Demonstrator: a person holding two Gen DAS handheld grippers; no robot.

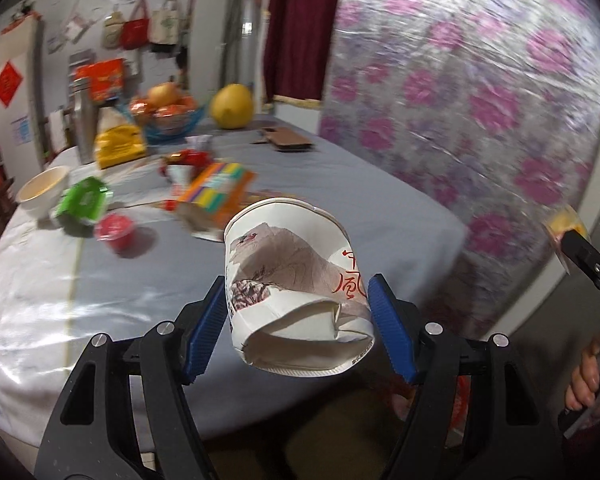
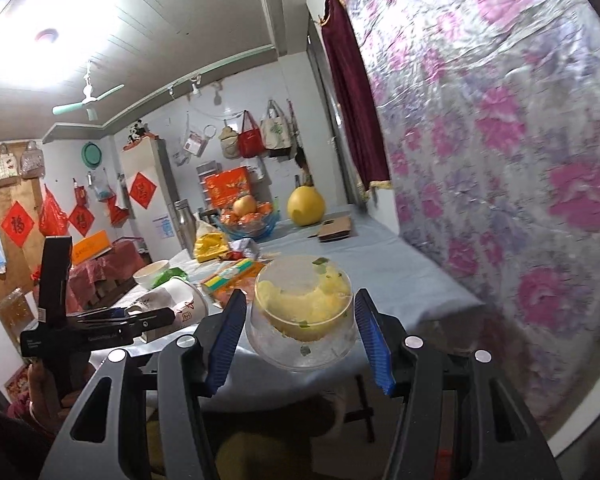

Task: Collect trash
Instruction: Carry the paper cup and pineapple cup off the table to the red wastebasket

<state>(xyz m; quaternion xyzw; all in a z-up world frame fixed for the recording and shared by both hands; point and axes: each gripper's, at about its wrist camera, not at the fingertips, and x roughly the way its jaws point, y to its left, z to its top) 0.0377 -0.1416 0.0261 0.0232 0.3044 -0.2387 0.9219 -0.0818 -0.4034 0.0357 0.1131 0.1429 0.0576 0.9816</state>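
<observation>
Pinching crushed paper cup [image 1: 296, 292], left gripper [image 1: 298, 328]; right gripper [image 2: 300, 336] pinching plastic tub [image 2: 302, 316]; cluttered table [image 1: 360, 200].

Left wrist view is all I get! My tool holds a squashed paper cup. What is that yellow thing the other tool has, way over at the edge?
Observer: The right tool grips a clear plastic tub with yellow food scraps inside.
Operator: Does it have a lid?
Observer: I cannot tell; green flecks cling to its clear wall.
Operator: Anything above the table?
Observer: Yes, a pale green ceiling fan hangs beside a bright ceiling lamp.
</observation>
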